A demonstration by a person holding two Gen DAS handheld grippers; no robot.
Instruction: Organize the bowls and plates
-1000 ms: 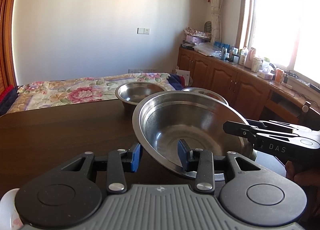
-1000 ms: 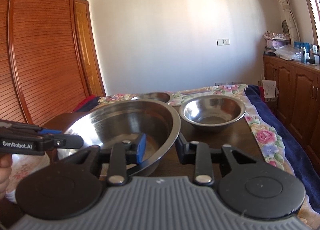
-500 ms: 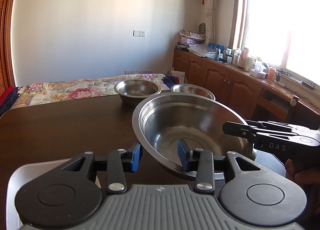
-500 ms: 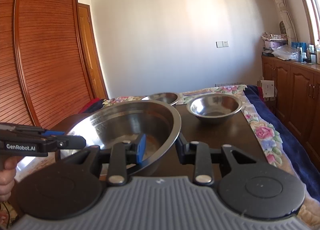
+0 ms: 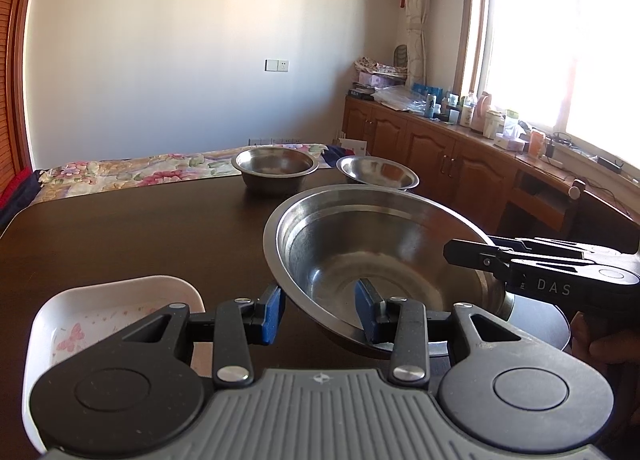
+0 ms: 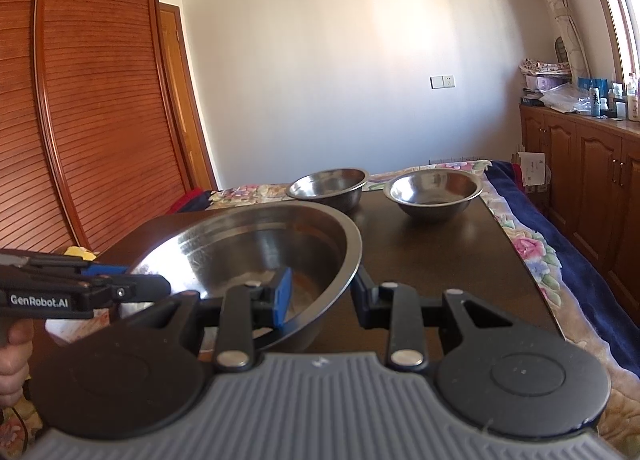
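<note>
A large steel bowl (image 5: 380, 252) (image 6: 248, 244) hangs tilted above the dark wooden table (image 5: 140, 228), carried from both sides. My left gripper (image 5: 319, 314) is shut on its near-left rim, one blue pad outside the wall and one inside. My right gripper (image 6: 322, 296) is shut on the opposite rim the same way. Each gripper shows in the other's view: the right one (image 5: 456, 250) at the bowl's right edge, the left one (image 6: 160, 288) at its left edge. Two smaller steel bowls (image 5: 275, 168) (image 5: 378, 174) stand at the table's far end.
A white tray with a butterfly pattern (image 5: 120, 300) lies under my left gripper at the near-left. A dark round plate (image 5: 540, 324) sits under the bowl's right side. A floral bed (image 6: 532, 252) borders the table; a wardrobe (image 6: 80, 100) and low cabinets (image 5: 440, 152) line the walls.
Both grippers have drawn back together with the large bowl, so the two far bowls look smaller. The white tray has come into view beneath my left gripper.
</note>
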